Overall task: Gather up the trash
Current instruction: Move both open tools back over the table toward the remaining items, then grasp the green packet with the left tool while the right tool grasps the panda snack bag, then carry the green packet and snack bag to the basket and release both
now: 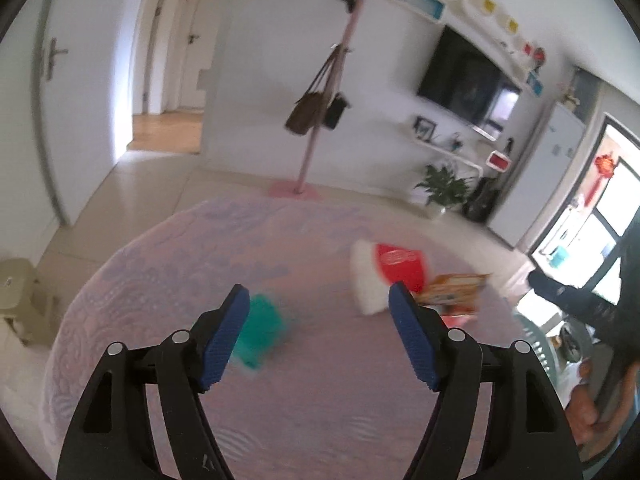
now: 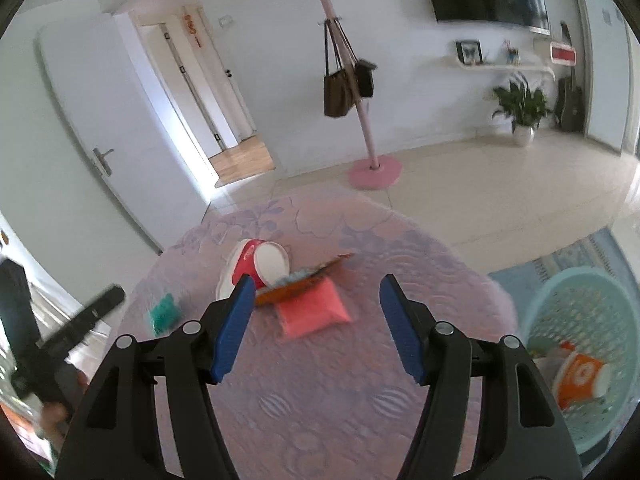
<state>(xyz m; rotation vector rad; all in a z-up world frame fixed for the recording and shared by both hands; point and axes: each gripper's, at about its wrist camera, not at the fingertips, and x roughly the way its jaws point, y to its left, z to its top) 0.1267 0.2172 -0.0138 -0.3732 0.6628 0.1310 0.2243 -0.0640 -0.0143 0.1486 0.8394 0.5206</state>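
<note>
Pink tablecloth (image 2: 320, 420), both tongs (image 1: 318, 336) (image 2: 316, 326) apart, basket (image 2: 576, 304) only in right view.

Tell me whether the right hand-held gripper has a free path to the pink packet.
Probably yes. The right hand-held gripper is open and empty, and the pink packet lies ahead between its fingers on the tablecloth, nothing on top.

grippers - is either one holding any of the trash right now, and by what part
Nothing is held. The left gripper and the right gripper are both open above the table, with no trash between their fingers; the green packet and pink packet lie loose.
</note>
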